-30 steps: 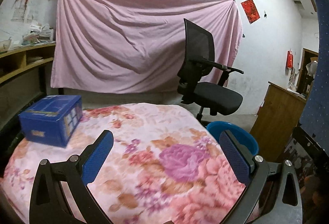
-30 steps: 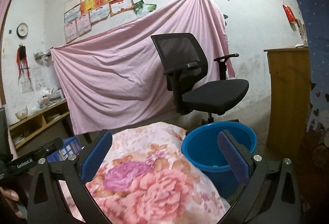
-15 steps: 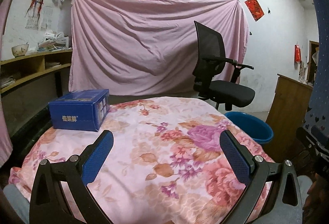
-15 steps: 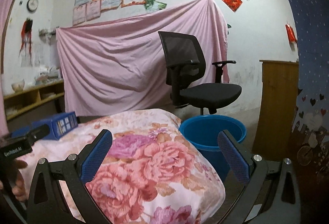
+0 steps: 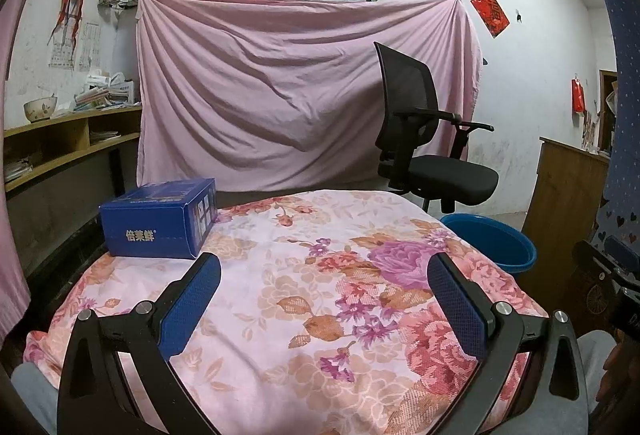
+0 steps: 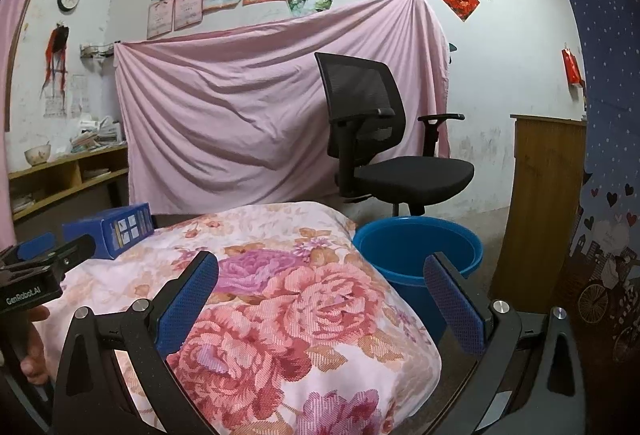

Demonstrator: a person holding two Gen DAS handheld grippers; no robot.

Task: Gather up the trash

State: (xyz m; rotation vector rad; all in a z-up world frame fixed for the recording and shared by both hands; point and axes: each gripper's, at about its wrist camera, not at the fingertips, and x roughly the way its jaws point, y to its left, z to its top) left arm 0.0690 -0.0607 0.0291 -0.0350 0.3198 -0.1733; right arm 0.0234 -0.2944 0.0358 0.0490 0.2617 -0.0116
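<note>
A blue cardboard box (image 5: 160,221) with white print lies at the far left of a table draped in a pink floral cloth (image 5: 320,299); the right wrist view shows the same blue box (image 6: 116,231) at the left. A blue plastic bucket (image 6: 420,259) stands on the floor off the table's right side, and its rim, the blue bucket (image 5: 492,239), shows in the left wrist view. My left gripper (image 5: 324,287) hovers open over the near part of the cloth, well short of the box. My right gripper (image 6: 320,287) is open above the table's right corner, empty.
A black office chair (image 6: 384,155) stands behind the table and bucket, before a hanging pink sheet (image 5: 288,95). A wooden cabinet (image 6: 540,203) is at the right, wooden shelves (image 5: 60,151) with papers and a bowl at the left. A hand (image 6: 32,359) holds the left tool.
Both grippers have drawn back and up from the table, so more of the cloth, the box and the wall shows. Both stay open and empty.
</note>
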